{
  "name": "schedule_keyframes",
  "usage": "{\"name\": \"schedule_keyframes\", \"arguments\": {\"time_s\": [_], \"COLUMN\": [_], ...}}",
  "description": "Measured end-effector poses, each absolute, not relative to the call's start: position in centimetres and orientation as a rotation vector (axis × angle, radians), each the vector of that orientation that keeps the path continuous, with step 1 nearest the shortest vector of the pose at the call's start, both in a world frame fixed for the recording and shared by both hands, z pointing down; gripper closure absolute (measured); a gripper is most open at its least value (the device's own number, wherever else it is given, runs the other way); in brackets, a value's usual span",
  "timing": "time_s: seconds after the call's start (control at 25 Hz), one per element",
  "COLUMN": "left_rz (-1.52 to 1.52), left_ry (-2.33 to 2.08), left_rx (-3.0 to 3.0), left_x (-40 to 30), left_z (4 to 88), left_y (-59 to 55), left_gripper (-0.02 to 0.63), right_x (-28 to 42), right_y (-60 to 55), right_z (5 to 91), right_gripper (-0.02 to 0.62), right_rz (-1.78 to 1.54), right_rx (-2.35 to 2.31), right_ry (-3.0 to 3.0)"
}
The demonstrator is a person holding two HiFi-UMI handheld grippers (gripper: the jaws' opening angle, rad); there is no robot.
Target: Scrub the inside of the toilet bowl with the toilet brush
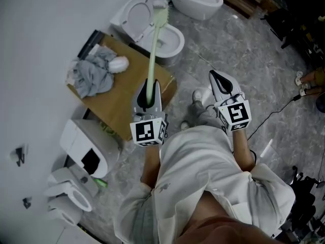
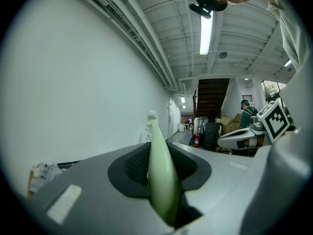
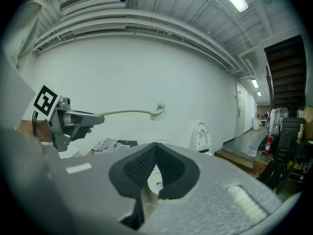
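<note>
1. The left gripper (image 1: 150, 88) is on the person's side of the toilet bowl (image 1: 177, 34). Its fingers are clamped on the bottom end of the toilet brush (image 1: 154, 44). The grip sits at the very end of a long, thin, smooth handle, so I judge the brush could twist or swing in the fingers once the head presses on porcelain.
2. The right gripper (image 1: 216, 78) hangs to the right of the toilet bowl, nearer the person. Its fingers are closed tip to tip with nothing between them, so it gives the brush no second support.
3. A cardboard box (image 1: 127, 105) stands just beside the toilet bowl on its near-left side, with a grey cloth (image 1: 94, 75) heaped on it. A low sweep of the handle could catch the box or the cloth.
4. The toilet bowl itself is open, with its lid (image 1: 134, 17) raised towards the wall. The brush head (image 1: 160, 5) is in the air over the bowl's far edge, not yet inside. Brought down carelessly, it could strike the lid or the rim.
5. Beyond the toilet bowl to the right stands a second toilet (image 1: 198, 1), well apart.
6. A cable (image 1: 269, 116) lies on the floor far right of the toilet bowl and could trip a sideways step.
</note>
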State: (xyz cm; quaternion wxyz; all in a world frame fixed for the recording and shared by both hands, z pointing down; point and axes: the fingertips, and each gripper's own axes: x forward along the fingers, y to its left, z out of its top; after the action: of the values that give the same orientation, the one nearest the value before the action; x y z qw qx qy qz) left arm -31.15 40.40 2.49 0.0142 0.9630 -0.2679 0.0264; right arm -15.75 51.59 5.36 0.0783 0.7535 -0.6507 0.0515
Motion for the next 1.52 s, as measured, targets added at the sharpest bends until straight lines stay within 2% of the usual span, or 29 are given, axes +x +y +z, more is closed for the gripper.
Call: {"name": "schedule_keyframes", "arguments": {"time_s": [0.96, 1.52], "left_rz": [0.171, 0.189], "left_ry": [-1.074, -1.136], "left_rx": [2.936, 2.908], "left_x": [-13.3, -11.1], "left_z": [2.3, 3.6], "left_y": [31.0, 29.0], "left_gripper": [0.489, 0.489], "right_x": [2.7, 5.0], "right_y": [39.6, 36.8], "right_z": [5.5, 6.4], "right_gripper": [0.592, 0.592], "right_rz": [0.199, 0.208], "right_rx": [2.078, 2.022], "right_ry": [-2.152, -2.228]}}
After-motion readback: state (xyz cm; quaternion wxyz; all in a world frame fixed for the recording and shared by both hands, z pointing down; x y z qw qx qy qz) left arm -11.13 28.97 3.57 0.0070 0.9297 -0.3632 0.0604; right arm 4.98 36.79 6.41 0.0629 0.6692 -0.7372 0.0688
